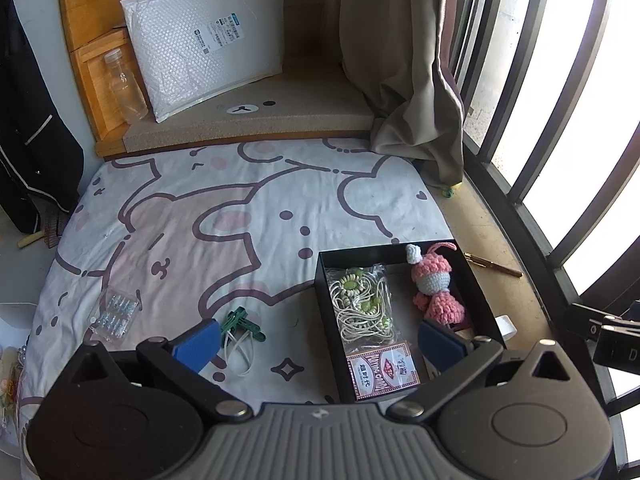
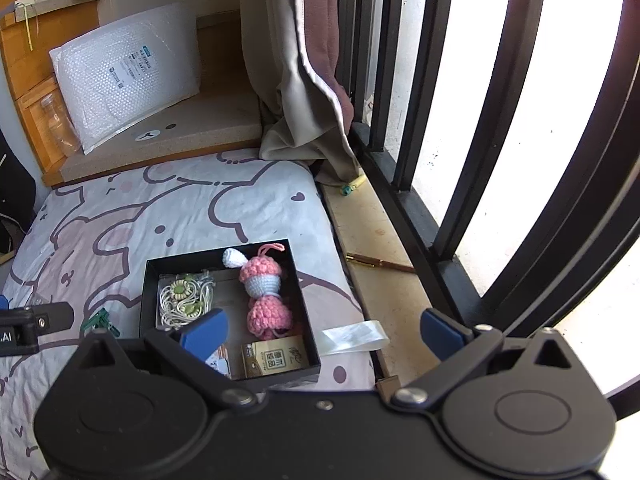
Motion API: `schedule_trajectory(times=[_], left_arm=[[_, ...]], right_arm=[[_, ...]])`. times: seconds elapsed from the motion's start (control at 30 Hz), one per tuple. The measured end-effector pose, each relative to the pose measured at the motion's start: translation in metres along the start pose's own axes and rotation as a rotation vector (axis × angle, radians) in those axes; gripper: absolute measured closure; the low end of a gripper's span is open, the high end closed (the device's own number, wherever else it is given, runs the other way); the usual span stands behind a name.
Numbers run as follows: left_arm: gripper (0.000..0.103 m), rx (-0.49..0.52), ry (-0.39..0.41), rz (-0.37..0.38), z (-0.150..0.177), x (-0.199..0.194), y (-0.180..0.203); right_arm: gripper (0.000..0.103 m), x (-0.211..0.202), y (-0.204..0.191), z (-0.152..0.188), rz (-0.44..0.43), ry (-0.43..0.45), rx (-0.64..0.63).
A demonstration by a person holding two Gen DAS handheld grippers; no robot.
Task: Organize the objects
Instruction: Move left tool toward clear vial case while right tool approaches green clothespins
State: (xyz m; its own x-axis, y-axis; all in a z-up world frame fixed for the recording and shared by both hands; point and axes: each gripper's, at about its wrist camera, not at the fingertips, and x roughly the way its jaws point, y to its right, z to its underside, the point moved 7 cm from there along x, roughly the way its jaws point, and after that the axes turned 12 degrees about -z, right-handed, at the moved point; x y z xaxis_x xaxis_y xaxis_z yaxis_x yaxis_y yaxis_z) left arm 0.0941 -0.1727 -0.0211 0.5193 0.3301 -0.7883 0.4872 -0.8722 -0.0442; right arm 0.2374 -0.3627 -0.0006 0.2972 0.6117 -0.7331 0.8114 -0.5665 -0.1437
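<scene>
A black open box point(image 1: 320, 280) point(image 2: 146, 292) lies on the cartoon-print bedsheet. Inside it are a pink crocheted doll point(image 1: 434, 284) point(image 2: 264, 292), a bagged cord with green beads point(image 1: 362, 308) point(image 2: 182, 300), a red card deck point(image 1: 382, 370) and a tan card point(image 2: 276, 356). Green clothes pegs with white bands point(image 1: 242, 328) and a clear blister pack point(image 1: 116, 314) lie on the sheet left of the box. My left gripper point(image 1: 318, 342) stands open above the box's near left corner. My right gripper point(image 2: 322, 330) is open over the box's right wall, nothing between its fingers.
A translucent tape strip point(image 2: 356, 336) lies right of the box. A pen point(image 1: 494, 266) point(image 2: 380, 264) rests on the wooden sill beside black window bars point(image 2: 404, 80). A bubble mailer point(image 1: 200, 48), a clear bottle point(image 1: 124, 88) and a curtain point(image 1: 400, 60) stand at the far end.
</scene>
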Motion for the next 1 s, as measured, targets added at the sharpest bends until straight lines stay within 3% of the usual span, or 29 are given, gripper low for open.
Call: schedule_trajectory(times=[0.53, 1.0], left_arm=[[0.0, -0.002, 0.002, -0.009, -0.003, 0.005, -0.002], [0.0, -0.07, -0.008, -0.07, -0.01, 0.021, -0.052]], right_arm=[[0.0, 0.005, 0.009, 0.003, 0.019, -0.003, 0.039], [0.0, 0.025, -0.022, -0.006, -0.03, -0.007, 0.019]])
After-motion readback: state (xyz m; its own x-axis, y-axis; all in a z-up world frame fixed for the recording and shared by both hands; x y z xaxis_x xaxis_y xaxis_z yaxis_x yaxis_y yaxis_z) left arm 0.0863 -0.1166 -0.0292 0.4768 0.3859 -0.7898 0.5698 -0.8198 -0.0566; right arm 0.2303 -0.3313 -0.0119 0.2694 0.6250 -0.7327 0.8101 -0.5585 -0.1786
